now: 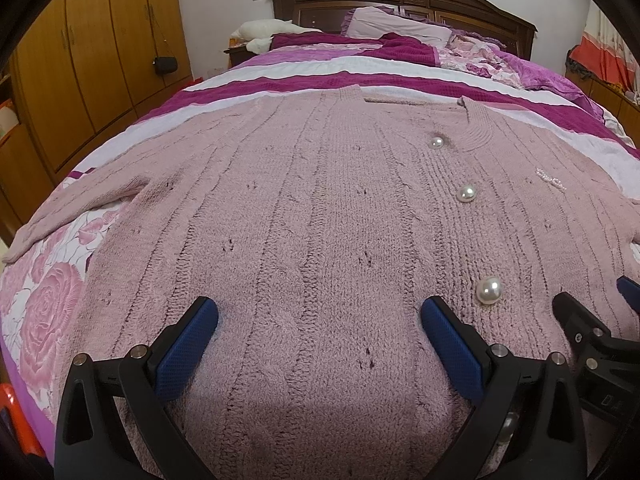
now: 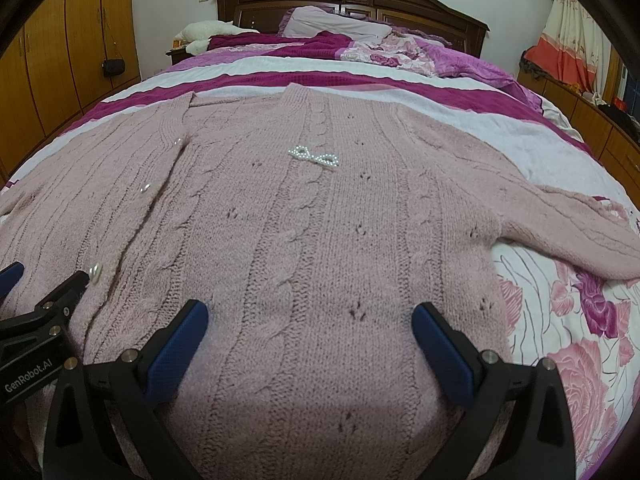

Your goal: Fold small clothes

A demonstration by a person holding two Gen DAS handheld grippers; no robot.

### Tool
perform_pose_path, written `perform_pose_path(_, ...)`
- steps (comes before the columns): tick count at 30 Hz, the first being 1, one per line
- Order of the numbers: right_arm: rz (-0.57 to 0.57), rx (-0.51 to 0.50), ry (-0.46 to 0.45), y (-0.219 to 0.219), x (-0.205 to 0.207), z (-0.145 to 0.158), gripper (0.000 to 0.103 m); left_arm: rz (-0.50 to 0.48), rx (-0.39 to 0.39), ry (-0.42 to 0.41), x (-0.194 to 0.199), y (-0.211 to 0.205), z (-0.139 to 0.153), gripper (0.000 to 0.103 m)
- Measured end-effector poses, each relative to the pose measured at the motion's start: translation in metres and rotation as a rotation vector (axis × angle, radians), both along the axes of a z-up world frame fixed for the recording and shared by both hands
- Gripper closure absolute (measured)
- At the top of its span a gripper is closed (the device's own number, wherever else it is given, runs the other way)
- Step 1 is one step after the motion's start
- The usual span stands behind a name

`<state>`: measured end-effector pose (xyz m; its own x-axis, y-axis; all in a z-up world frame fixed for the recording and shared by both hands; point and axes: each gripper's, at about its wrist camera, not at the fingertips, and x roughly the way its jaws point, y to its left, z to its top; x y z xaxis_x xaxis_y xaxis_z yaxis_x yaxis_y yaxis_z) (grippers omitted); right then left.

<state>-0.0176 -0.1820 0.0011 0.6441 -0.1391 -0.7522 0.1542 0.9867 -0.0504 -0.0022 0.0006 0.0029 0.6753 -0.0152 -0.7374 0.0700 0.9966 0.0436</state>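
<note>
Lying flat on the bed [image 1: 280,68], front side up, is a pink cable-knit cardigan [image 1: 312,216]. Its long axis runs away from both cams, hem nearest the grippers and V-neck [image 1: 472,120] pointing twd the headboard [image 1: 400,0]. Cable ribs run along that same line. Sleeves go out sideways: left sleeve [image 1: 80,204] angles off over the rose-print sheet [image 1: 44,312], right sleeve [image 2: 576,224] stretches out to the other edge, also on the floral sheet.

Button placket w/ pearl buttons [image 1: 489,290] runs hem-to-neck, closed as far as can be seen. A beaded bow brooch [image 2: 314,157] sits on the chest on the right half.

Left gripper [image 1: 320,344]: blue pads wide apart, nothing between them, low over the knit near the hem; can't tell if tips touch fabric. Right gripper [image 2: 310,344]: same, fingers spread wide, empty, over the hem area of the right half. The 2 grippers are just beside each other, each showing at the edge of the other's view. Pillows [image 1: 396,26] are piled by the headboard, wardrobe [image 1: 100,48] at left.
</note>
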Motion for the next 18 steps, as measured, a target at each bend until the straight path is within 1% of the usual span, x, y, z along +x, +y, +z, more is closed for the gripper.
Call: perform_pose_path(18, 0.000, -0.001, 0.000, -0.0005, -0.0005, 0.0002, 0.000, -0.003, -0.005, -0.004, -0.0008, 0.0019, 0.0012, 0.019)
